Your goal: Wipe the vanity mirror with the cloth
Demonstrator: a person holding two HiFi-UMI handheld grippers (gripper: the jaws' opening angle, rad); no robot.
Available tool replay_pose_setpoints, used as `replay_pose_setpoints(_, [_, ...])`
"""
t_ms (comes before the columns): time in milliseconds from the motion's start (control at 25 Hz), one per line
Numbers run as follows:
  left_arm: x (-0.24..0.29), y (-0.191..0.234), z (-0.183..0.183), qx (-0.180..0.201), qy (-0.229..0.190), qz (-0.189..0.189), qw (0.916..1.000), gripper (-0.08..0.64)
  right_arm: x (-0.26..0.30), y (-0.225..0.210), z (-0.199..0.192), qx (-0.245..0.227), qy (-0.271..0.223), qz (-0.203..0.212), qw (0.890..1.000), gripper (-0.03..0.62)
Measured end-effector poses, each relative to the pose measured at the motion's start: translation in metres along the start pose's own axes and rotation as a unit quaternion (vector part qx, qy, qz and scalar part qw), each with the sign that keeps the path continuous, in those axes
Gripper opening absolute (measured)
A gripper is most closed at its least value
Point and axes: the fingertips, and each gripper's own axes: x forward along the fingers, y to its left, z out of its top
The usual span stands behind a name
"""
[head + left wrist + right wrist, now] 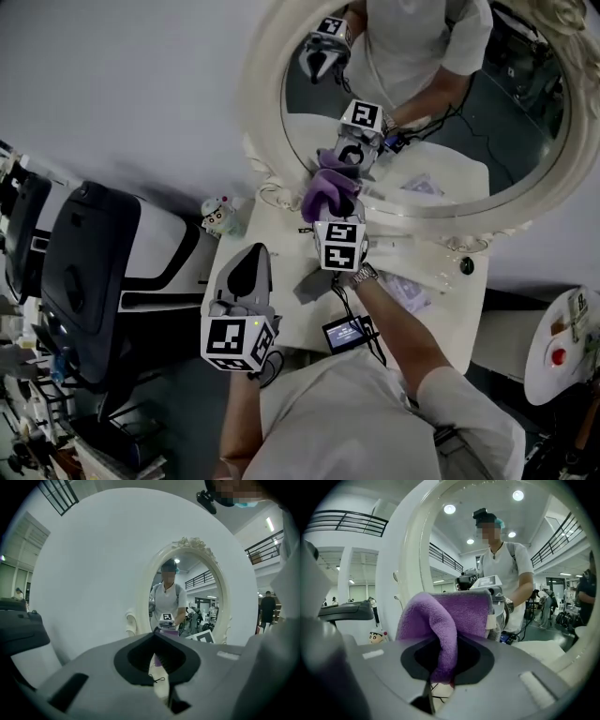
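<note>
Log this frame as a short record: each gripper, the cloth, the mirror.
left gripper: jaws together, empty, at the table's near edge
right gripper: shut on the cloth
cloth: purple, bunched at the mirror's lower edge, meeting its reflection
mirror: oval, white ornate frame, upright on the table
other: small figurine left of the mirror

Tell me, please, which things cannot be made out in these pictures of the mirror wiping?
- Head view: whether the cloth actually touches the glass of the vanity mirror. The bunched cloth and the right tongs that grip it cover the contact spot.
- Head view: the mirror's top, cut off by the picture's upper edge.
- Head view: the figurine beside the mirror's base, too small for details.
</note>
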Motion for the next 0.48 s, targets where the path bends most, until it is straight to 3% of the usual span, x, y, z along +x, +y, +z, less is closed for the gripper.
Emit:
replay_pose_setpoints(160, [0.010,-0.008,-0.005,-0.003,0.010,-0.007,0.9999,0.002,0.000,0.000,-0.003,-0.037,-0.011,0.011,0.999,0.063])
replay_pose_setpoints(280, [0.024,-0.028,-0.008,0.004,0.015,-0.033,0.9993,0.002,-0.001,-0.009,-0.014,-0.039,0.001,0.027,0.999,0.061])
replay_pose_setpoints(480, [0.039,-0.054,-0.011,0.006,0.021,-0.064,0.9977,0.002,-0.012,-0.046,-0.042,-0.037,0.034,0.009,0.999,0.058])
